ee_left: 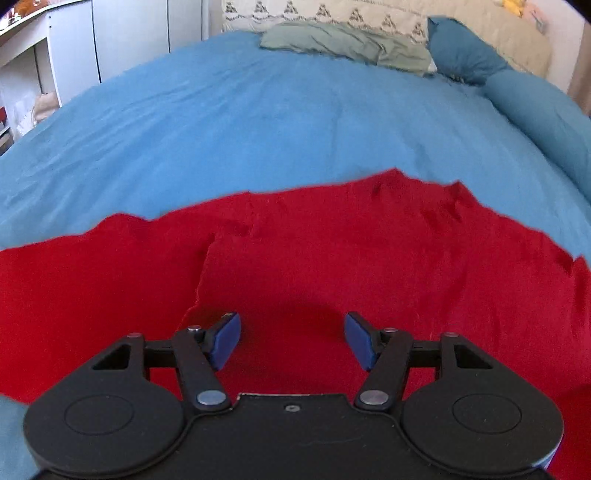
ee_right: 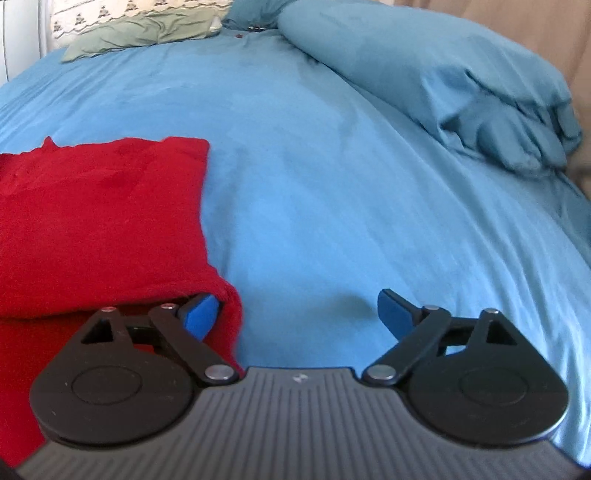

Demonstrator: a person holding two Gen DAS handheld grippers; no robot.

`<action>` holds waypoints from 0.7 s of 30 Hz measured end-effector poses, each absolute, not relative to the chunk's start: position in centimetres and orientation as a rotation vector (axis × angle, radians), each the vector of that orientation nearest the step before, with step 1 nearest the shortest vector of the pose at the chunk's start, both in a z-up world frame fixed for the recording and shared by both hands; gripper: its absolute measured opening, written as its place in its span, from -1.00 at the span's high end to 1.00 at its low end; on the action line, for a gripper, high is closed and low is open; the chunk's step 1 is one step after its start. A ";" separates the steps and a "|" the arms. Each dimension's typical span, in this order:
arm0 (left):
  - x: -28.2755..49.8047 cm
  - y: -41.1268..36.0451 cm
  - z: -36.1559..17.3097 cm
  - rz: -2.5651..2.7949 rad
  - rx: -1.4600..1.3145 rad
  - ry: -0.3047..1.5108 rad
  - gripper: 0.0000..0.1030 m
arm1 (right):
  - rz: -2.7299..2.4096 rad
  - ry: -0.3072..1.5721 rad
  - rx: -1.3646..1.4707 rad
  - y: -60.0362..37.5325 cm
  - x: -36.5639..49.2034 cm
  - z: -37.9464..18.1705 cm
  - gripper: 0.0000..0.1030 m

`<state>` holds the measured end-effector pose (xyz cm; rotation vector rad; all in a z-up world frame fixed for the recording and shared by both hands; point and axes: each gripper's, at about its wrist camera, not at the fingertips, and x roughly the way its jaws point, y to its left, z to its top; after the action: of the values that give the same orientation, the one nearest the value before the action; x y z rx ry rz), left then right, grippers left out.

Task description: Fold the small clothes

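A red garment (ee_left: 332, 266) lies spread on the bed's blue cover (ee_left: 258, 122), wrinkled along its far edge, with a fold line running through its left-centre part in the left wrist view. The left hand-held gripper (ee_left: 291, 338) sits directly over the red cloth with its 2 blue-padded fingers (ee_left: 226, 339) apart — nothing is between them, only the fabric below, and whether the tips touch it cannot be told.

In the right wrist view the same red garment (ee_right: 99, 221) occupies the left side, its right edge running down toward the right hand-held gripper (ee_right: 299, 315). That gripper's jaws also stand wide apart. Its left blue pad (ee_right: 201, 314) is tucked under a raised lip of the red cloth at the garment's near right corner, while the other pad hangs over bare blue cover (ee_right: 332, 184).

Farther back on the bed are a rumpled grey-green cloth (ee_left: 347, 46) lying against a cream patterned pillow (ee_left: 332, 14), and a teal rolled duvet (ee_right: 443, 85) along the bed's right side. White cabinets (ee_left: 110, 40) stand beyond the bed on the left.
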<state>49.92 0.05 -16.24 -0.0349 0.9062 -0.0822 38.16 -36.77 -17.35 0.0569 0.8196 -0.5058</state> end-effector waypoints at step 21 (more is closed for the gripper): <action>54.3 -1.6 -16.7 -0.155 -0.031 0.921 -0.79 | -0.072 0.814 0.093 -33.3 47.5 -17.2 -1.00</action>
<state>54.28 -1.58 -16.72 -0.0314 0.9211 -0.1546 47.51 -33.30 -17.19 0.0934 0.8136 -0.0715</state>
